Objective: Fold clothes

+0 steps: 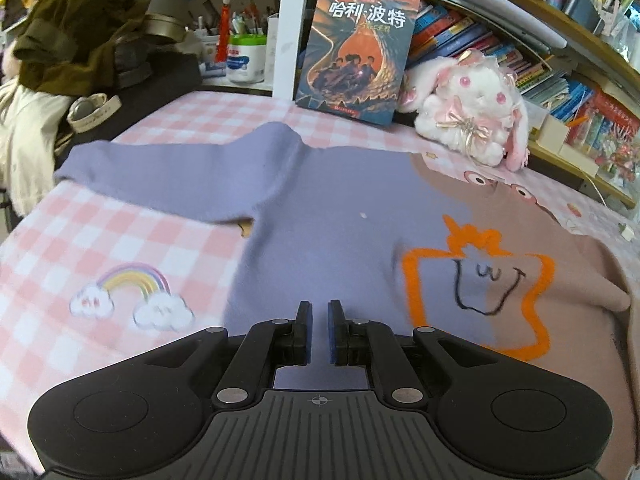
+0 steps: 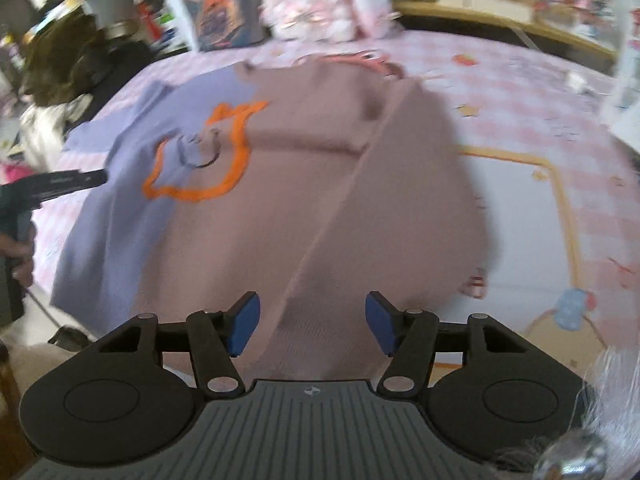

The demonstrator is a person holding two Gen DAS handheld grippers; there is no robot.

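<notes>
A sweater, lilac [image 1: 320, 208] on one half and dusty brown on the other, lies flat on the pink checked cloth [image 1: 100, 248]. An orange star outline with a drawn face [image 1: 476, 280] sits on its chest. The lilac sleeve [image 1: 160, 168] stretches out to the left. In the right wrist view the brown half [image 2: 320, 184] has its sleeve folded across the body. My left gripper [image 1: 319, 330] hovers over the lilac hem, its pads nearly touching with nothing between them. My right gripper [image 2: 312, 322] stands wide open over the brown hem.
A book [image 1: 356, 52] and a white plush rabbit [image 1: 468, 108] stand at the far edge below crowded shelves [image 1: 560, 72]. Olive and cream clothes [image 1: 72, 28] are piled at the far left. A hand holds the other gripper [image 2: 52, 184] at the left edge of the right wrist view.
</notes>
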